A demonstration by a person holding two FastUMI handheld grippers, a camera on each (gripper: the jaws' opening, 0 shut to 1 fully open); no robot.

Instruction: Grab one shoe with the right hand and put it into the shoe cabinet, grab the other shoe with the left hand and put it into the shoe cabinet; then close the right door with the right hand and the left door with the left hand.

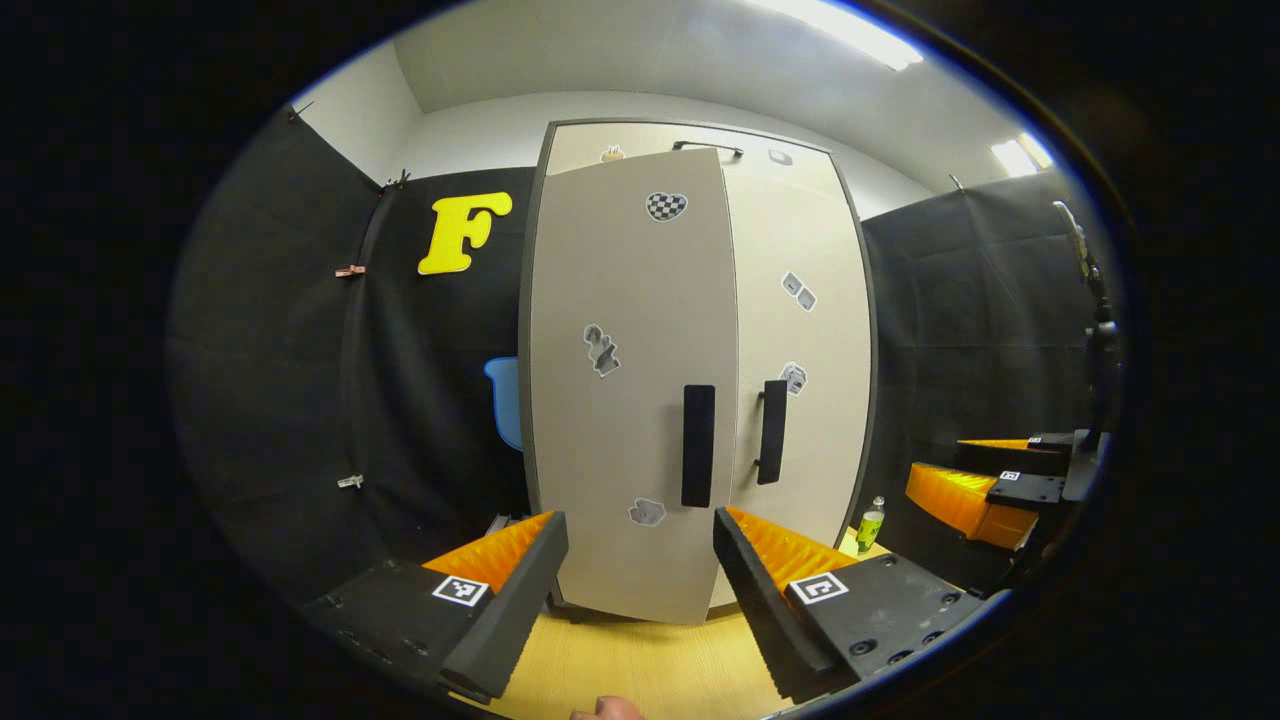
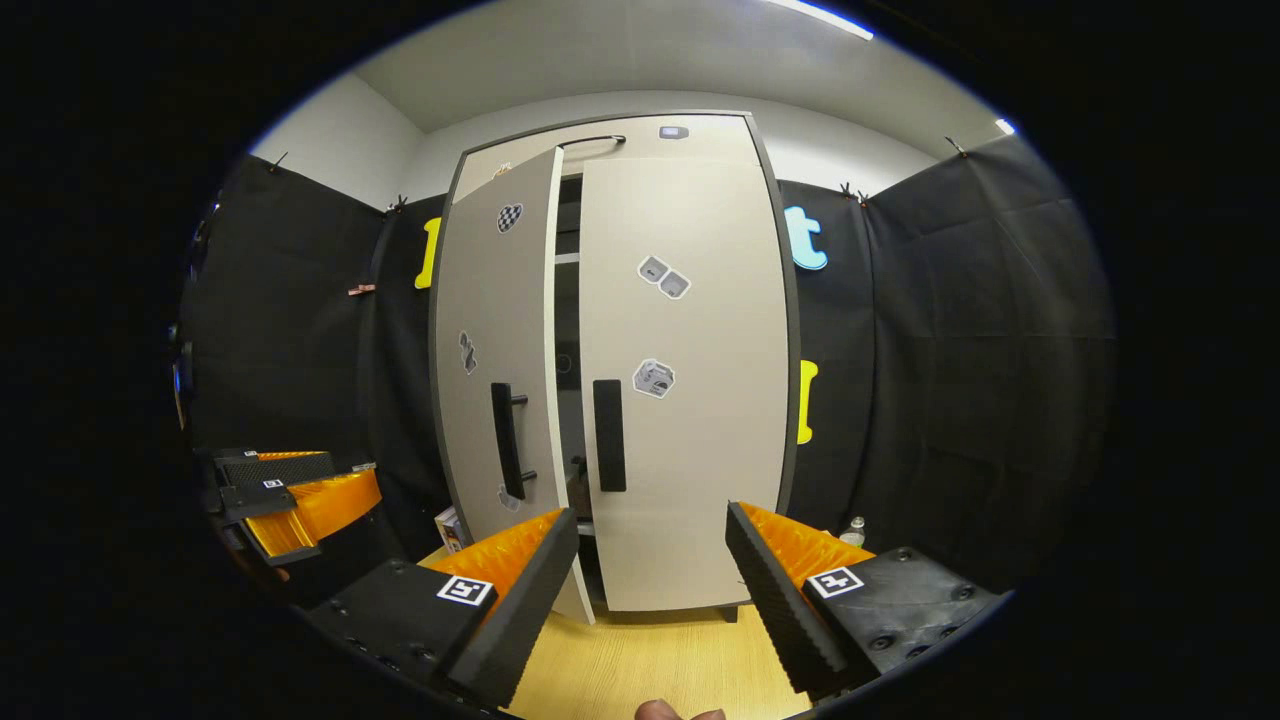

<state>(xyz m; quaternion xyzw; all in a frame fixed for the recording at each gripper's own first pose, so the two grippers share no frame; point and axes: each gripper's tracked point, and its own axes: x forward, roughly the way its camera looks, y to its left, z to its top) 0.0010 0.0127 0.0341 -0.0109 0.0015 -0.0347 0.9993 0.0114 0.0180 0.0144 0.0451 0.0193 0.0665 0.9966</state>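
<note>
the tall beige 2-door shoe cabinet (image 2: 680, 400) stands on the pale wooden surface (image 2: 640, 660); its right door (image 2: 690, 330) is closed, its left door (image 2: 495, 340) ajar. both the left gripper (image 1: 640, 590) and right gripper (image 2: 650, 600) gape apart, holding nothing. black cloth walls (image 2: 950, 350) surround it.

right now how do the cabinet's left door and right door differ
The left door stands ajar, its free edge swung out with a dark gap beside it; the right door lies flush with the shoe cabinet frame. The left door carries a checkered heart sticker near its top; the right door has none there. Both are pale, with a dark vertical handle at the inner edge and stickers.
</note>
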